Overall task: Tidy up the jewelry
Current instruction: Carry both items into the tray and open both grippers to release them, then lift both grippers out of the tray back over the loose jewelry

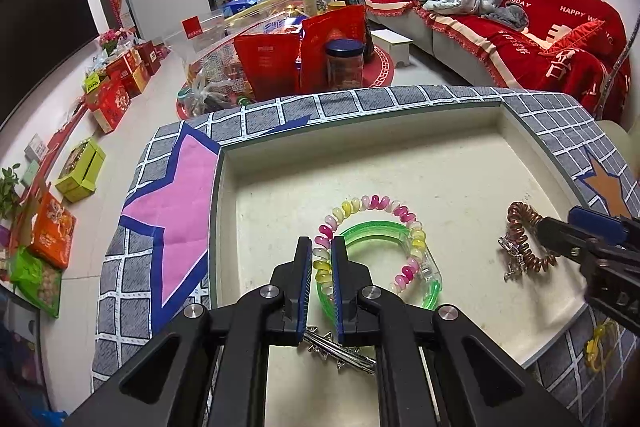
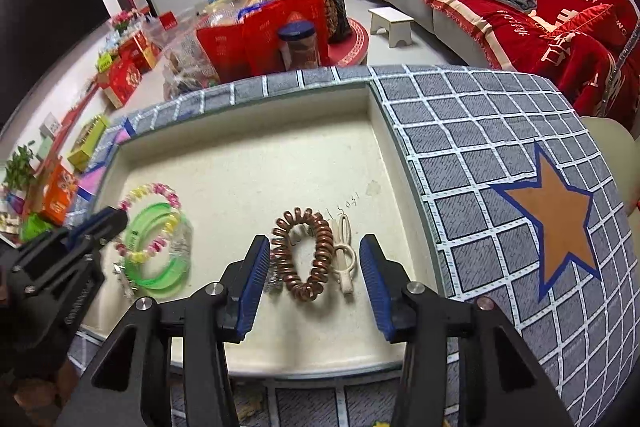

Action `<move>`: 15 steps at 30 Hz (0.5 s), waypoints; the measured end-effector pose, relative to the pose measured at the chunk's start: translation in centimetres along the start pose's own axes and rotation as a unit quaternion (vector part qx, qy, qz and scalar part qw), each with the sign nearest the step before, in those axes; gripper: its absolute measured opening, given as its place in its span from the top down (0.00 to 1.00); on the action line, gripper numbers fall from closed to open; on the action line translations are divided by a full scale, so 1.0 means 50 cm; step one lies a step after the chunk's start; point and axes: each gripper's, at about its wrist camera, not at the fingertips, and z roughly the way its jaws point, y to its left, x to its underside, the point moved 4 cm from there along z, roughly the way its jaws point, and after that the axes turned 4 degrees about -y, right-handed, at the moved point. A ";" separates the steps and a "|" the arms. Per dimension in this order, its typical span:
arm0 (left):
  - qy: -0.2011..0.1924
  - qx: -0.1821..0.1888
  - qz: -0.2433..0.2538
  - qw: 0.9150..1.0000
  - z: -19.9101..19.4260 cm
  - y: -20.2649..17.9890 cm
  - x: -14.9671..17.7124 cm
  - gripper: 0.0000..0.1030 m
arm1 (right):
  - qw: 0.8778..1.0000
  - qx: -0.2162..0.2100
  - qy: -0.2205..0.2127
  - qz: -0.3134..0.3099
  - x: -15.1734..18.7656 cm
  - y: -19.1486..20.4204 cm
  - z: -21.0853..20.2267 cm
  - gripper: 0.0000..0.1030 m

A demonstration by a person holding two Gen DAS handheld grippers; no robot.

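In the cream tray (image 2: 240, 155) on my checked cloth (image 2: 480, 131) I counted two coil hair ties, one green bangle (image 1: 372, 229), one cream clip (image 2: 345, 259). My left gripper (image 1: 322, 259) was pinched nearly closed on the pastel coil (image 1: 374, 205). My right gripper (image 2: 312, 267) stood wide, holding nothing, straddling the copper coil (image 2: 306, 251).

Both cameras look forward and down along their claws, close above the cream tray (image 1: 400, 155) on the tabletop. The left view sits over its left part, the right view over its right part. Both share the tray, the brown coil tie (image 2: 308, 255) and the far red sofa (image 1: 520, 27).
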 end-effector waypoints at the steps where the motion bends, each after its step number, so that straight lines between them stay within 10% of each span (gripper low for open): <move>1: 0.000 0.001 -0.002 1.000 -0.001 0.001 0.000 0.74 | 1.000 -0.002 -0.003 0.002 0.000 0.001 -0.007 0.48; 5: -0.005 0.005 -0.003 1.000 -0.007 -0.001 0.000 0.73 | 1.000 -0.013 -0.018 0.009 0.008 0.003 -0.042 0.45; 7: -0.005 0.009 -0.008 1.000 -0.009 0.000 0.001 0.40 | 1.000 -0.016 -0.023 0.014 0.017 0.000 -0.054 0.45; 8: -0.007 0.008 -0.014 1.000 -0.011 0.001 0.001 0.00 | 0.999 -0.019 -0.025 0.018 0.021 -0.002 -0.062 0.45; 15: -0.042 -0.009 -0.005 0.999 -0.060 0.006 -0.006 0.00 | 0.998 -0.033 -0.027 0.041 0.048 -0.018 -0.103 0.33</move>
